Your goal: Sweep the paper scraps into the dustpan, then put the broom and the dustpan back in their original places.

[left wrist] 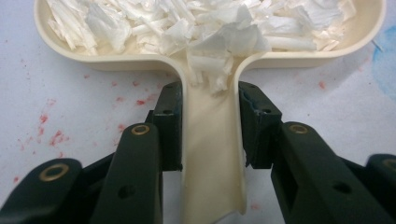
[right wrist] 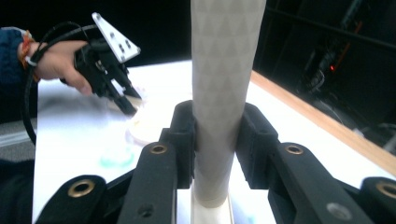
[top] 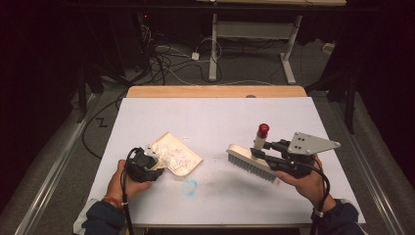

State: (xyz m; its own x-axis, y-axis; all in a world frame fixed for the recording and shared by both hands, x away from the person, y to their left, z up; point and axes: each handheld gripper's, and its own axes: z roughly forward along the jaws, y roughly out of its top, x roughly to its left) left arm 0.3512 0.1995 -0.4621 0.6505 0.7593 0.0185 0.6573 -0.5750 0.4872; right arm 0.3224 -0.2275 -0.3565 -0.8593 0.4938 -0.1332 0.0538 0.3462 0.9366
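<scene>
A cream dustpan (top: 176, 154) full of white paper shreds (left wrist: 196, 23) lies left of the table's middle. My left gripper (top: 152, 165) is shut on its flat handle (left wrist: 212, 140), one pad on each side. On the right, my right gripper (top: 262, 152) is shut on the pale handle (right wrist: 224, 88) of a hand brush (top: 250, 162), which has a red knob (top: 263, 129) on top and grey bristles pointing toward the table. The brush is tilted and held apart from the dustpan.
The table carries a white sheet (top: 215, 122) with a blue smudge (top: 191, 186) near the front and red specks (left wrist: 51, 135) by the dustpan handle. A wooden edge (top: 215, 91) runs along the far side. Behind it stand a desk frame and floor cables.
</scene>
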